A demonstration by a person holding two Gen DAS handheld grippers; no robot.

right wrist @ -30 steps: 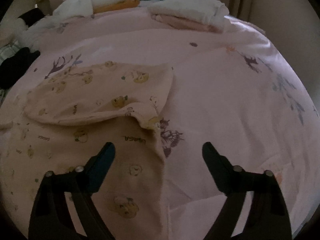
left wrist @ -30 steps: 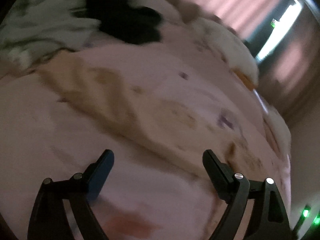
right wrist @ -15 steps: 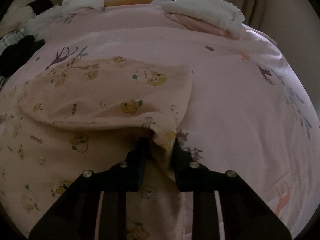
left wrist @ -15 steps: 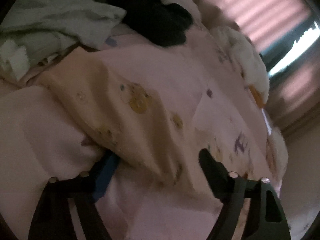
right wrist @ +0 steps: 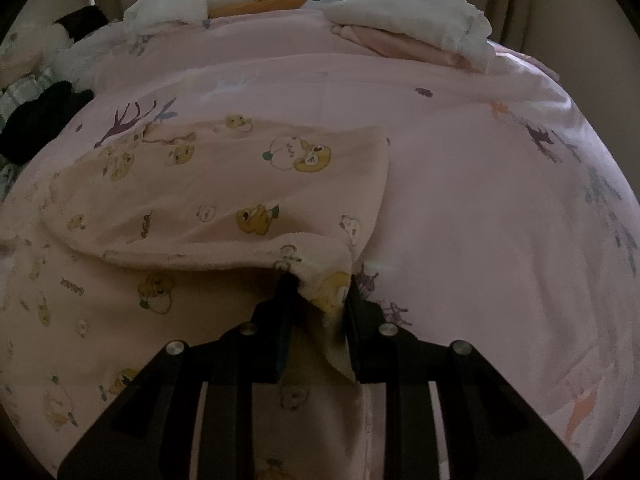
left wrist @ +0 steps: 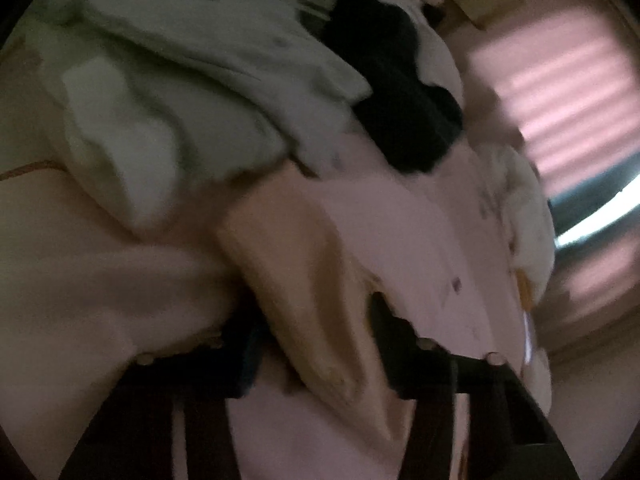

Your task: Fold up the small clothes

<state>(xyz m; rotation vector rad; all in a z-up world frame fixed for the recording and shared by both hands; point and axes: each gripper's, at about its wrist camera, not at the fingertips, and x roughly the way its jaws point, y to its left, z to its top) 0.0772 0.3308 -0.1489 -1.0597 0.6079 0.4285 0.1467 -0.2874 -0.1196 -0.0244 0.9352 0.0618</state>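
Already the right tongs [right wrist: 316,292] pinch the near right corner of the peach garment [right wrist: 224,204] spread leftward across the pink bed [right wrist: 480,220], while the left tongs [left wrist: 316,320] are closing around its far-left end [left wrist: 296,264].

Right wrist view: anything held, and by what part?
Yes. The right hand-held gripper is shut on the bear-print cloth, pinching the corner of its folded-over layer, near the edge beside the pink sheet.
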